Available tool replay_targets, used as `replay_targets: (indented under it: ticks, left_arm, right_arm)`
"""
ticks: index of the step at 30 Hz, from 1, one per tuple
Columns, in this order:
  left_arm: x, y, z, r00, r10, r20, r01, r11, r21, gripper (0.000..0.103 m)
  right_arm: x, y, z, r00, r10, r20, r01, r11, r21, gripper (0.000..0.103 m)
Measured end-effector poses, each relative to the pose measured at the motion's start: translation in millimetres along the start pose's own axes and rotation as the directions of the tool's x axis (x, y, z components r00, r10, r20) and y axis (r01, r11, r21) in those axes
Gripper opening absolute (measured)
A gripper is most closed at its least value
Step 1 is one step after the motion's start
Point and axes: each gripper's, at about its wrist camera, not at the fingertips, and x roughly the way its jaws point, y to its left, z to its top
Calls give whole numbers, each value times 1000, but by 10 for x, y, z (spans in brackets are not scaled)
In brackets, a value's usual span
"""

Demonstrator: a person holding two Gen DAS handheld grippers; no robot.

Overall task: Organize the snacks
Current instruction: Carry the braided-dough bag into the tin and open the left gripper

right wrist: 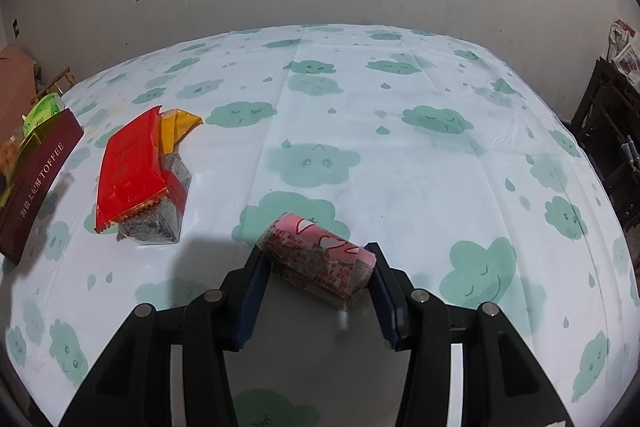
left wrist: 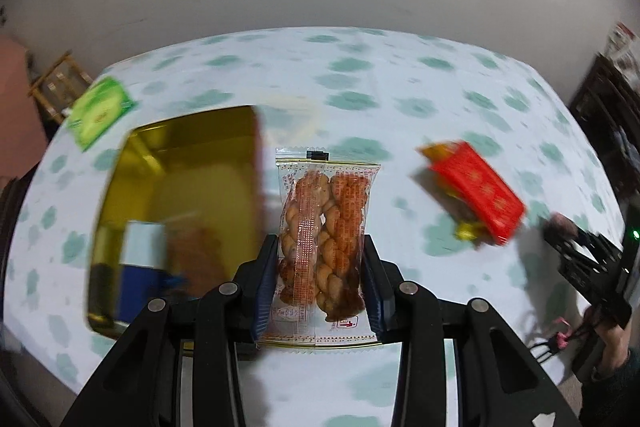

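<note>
My left gripper (left wrist: 320, 247) is shut on a clear packet of fried dough twists (left wrist: 322, 239) and holds it just right of an open gold-lined tin (left wrist: 132, 163), which has a blue-and-white pack and a brown snack inside. My right gripper (right wrist: 316, 263) is shut on a pink wrapped snack (right wrist: 320, 261) above the tablecloth. A red packet (right wrist: 128, 167) lies on a yellow one and a grey one at the left; it also shows in the left wrist view (left wrist: 480, 191). The right gripper (left wrist: 580, 255) shows at that view's right edge.
The tin's dark red side, marked TOFFEE (right wrist: 36, 179), stands at the far left of the right wrist view. A green packet (left wrist: 100, 111) lies behind the tin. The cloud-print tablecloth (right wrist: 400, 147) covers the table. Dark furniture (right wrist: 612, 131) stands at the right.
</note>
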Motion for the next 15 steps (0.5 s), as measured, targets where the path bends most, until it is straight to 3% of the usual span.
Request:
replay_targets:
  ticks: [9,15]
  left_arm:
    - [117,875,-59,991,119,-59,-125,986,-109,35]
    - [209,1113,-169,985,146,-93,-157,980,-123,35]
  right_arm:
    - [9,23,5,1000,-17,-3,17,1000,-14,49]
    - [9,38,3,1000,-25,-5,25,999,-21,49]
